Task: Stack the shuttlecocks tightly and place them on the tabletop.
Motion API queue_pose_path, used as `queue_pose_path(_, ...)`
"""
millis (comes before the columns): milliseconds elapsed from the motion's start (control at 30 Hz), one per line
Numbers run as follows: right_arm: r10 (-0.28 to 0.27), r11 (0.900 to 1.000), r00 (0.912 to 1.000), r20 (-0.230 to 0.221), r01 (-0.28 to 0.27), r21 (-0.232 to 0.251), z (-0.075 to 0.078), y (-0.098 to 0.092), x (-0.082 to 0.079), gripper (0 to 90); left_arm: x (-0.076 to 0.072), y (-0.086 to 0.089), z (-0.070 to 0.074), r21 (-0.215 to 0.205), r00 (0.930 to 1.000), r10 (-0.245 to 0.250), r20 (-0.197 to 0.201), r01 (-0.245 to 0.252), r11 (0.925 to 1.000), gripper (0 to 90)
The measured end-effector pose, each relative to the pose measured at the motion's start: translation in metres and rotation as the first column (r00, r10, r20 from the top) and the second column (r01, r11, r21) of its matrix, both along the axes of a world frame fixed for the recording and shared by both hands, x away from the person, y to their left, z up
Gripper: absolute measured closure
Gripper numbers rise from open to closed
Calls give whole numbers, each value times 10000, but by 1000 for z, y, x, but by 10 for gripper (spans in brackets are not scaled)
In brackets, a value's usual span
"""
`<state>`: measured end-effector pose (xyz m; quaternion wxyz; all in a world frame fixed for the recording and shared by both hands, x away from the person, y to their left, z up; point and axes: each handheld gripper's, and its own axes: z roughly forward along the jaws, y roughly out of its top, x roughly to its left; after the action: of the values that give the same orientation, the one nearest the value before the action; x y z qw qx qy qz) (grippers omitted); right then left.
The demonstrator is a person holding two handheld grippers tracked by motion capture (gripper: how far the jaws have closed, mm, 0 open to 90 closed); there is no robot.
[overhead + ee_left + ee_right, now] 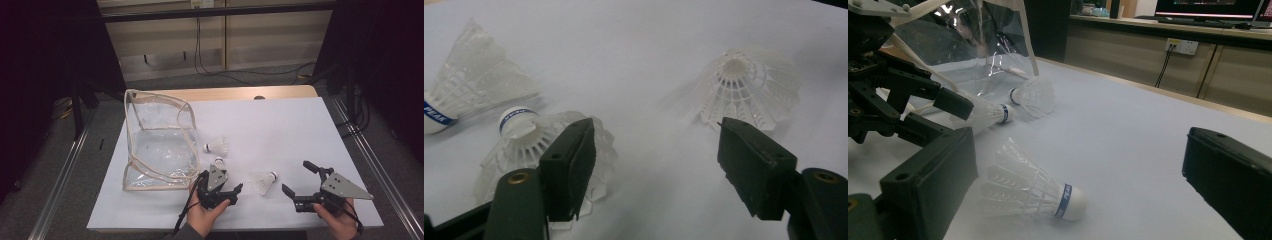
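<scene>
Three white shuttlecocks with blue-banded cork heads lie on the white table top (300, 130). My left gripper (226, 179) (656, 130) is open with nothing between its fingers. One shuttlecock (218, 162) (524, 145) lies just behind its left jaw, a second (217, 146) (469, 90) farther off. The third shuttlecock (263, 181) (749, 95) (1033, 192) lies on its side between the two grippers, ahead of my right gripper (295, 176) (1080, 150), which stands wide open around bare table.
A clear plastic bag (160, 140) (973, 40) with cream edging stands open at the left of the table. The table's front edge runs just below both hands. Dark frames and rails flank the table.
</scene>
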<state>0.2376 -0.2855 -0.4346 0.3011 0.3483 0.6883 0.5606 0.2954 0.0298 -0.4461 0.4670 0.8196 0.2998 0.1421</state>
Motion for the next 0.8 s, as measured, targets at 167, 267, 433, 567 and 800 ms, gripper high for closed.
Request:
queue_pose_path(167, -4, 10000, 10000, 17, 4, 17, 0, -1, 0, 5, 0, 4, 5, -135, 9998, -162, -87, 161, 9998, 338)
queue_pose_path(267, -10, 10000, 10000, 20, 9, 6, 0, -1, 0, 5, -1, 8, 9, -110, 9998, -190, 56, 191, 9998, 353)
queue_pose_path(433, -7, 10000, 10000, 8, 7, -20, 0, 0, 0, 5, -3, 12, 14, -78, 9998, -136, 114, 137, 9999, 356)
queue_pose_path(567, 8, 10000, 10000, 13, -8, -40, 0, 0, 0, 5, -4, 15, 17, -168, 9998, 3, 199, 0, 9999, 356)
queue_pose_path(800, 1, 10000, 10000, 6, -1, -23, 0, 0, 0, 5, -5, 18, 20, -158, 9984, 288, 489, -281, 9995, 411)
